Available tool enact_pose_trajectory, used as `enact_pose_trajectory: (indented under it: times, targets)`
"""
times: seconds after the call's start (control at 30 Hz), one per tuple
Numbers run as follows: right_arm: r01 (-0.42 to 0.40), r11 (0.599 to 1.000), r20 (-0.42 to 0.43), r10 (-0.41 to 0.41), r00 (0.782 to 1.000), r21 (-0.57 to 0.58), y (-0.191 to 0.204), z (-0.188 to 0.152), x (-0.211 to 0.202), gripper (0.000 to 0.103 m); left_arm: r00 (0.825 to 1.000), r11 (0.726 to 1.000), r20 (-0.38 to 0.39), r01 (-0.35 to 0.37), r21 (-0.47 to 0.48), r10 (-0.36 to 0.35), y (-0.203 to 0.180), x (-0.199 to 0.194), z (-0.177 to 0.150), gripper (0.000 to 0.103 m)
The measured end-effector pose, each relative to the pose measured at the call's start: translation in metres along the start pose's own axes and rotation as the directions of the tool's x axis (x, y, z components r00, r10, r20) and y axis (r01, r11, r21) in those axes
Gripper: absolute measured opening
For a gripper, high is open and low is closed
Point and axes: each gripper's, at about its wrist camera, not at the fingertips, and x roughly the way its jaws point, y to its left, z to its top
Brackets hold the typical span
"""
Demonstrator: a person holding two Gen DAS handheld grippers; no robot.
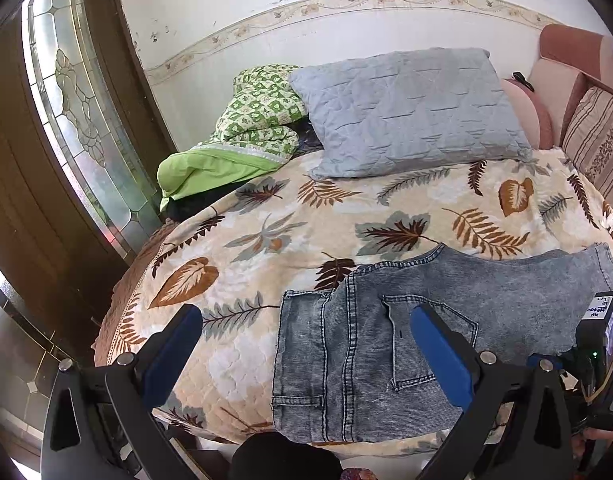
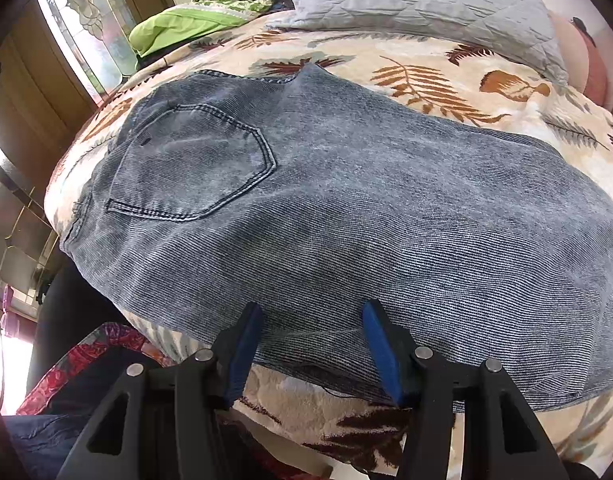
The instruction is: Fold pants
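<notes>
Grey-blue washed jeans (image 1: 346,360) lie flat on the bed near its front edge, folded lengthwise with a back pocket (image 2: 194,168) facing up and the waistband toward the left. My left gripper (image 1: 306,316) hovers open and wide above the waistband end; one finger is over the pocket, the other over bare blanket. My right gripper (image 2: 310,316) is open too. Its blue pads (image 2: 246,344) straddle the near edge of the jeans (image 2: 346,200), and the cloth lies slack between them. The right gripper's housing (image 1: 602,336) shows at the right edge of the left wrist view.
The bed carries a cream leaf-patterned blanket (image 1: 266,220). A grey quilted pillow (image 1: 406,108) and a folded green quilt (image 1: 258,120) lie at the back by the wall. A brown door with a glass panel (image 1: 78,100) stands left. A pink headboard (image 1: 566,52) and striped cushion (image 1: 598,132) are right.
</notes>
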Motion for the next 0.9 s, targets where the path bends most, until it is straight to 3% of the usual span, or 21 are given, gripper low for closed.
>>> enact_pose_trajectory:
  times: [0.2,0.37,0.47,0.6,0.77,0.9]
  targets:
    - [-0.033,0.999,-0.015,0.034,0.999,0.030,-0.009,-0.001,-0.010,0.057,0.998,0.999,-0.054,0.029,0.040,-0.027,-0.015,0.009,-0.009,0.103]
    - [-0.030,0.963,0.048,0.017,0.999,0.267,-0.082,-0.010,-0.045,0.056,0.991,0.992,-0.118,0.076,0.101,-0.064,-0.040,0.020,-0.020,0.103]
    - [-0.073,0.872,0.145,0.002,0.989,0.484,-0.155,-0.036,-0.078,0.057,0.987,0.987,-0.141,0.096,0.128,-0.078,-0.054,0.024,-0.024,0.103]
    - [-0.162,0.694,0.255,-0.033,0.966,0.701,-0.236,-0.091,-0.115,0.068,0.981,0.978,-0.166,0.125,0.165,-0.097,-0.075,0.027,-0.026,0.103]
    - [-0.250,0.534,0.320,-0.040,0.947,0.807,-0.286,-0.141,-0.131,0.069,0.972,0.959,-0.209,0.159,0.233,-0.110,-0.108,0.038,-0.030,0.103]
    - [-0.332,0.467,0.370,0.011,0.929,0.820,-0.303,-0.146,-0.120,0.070,0.960,0.947,-0.255,0.186,0.261,-0.118,-0.127,0.047,-0.033,0.103]
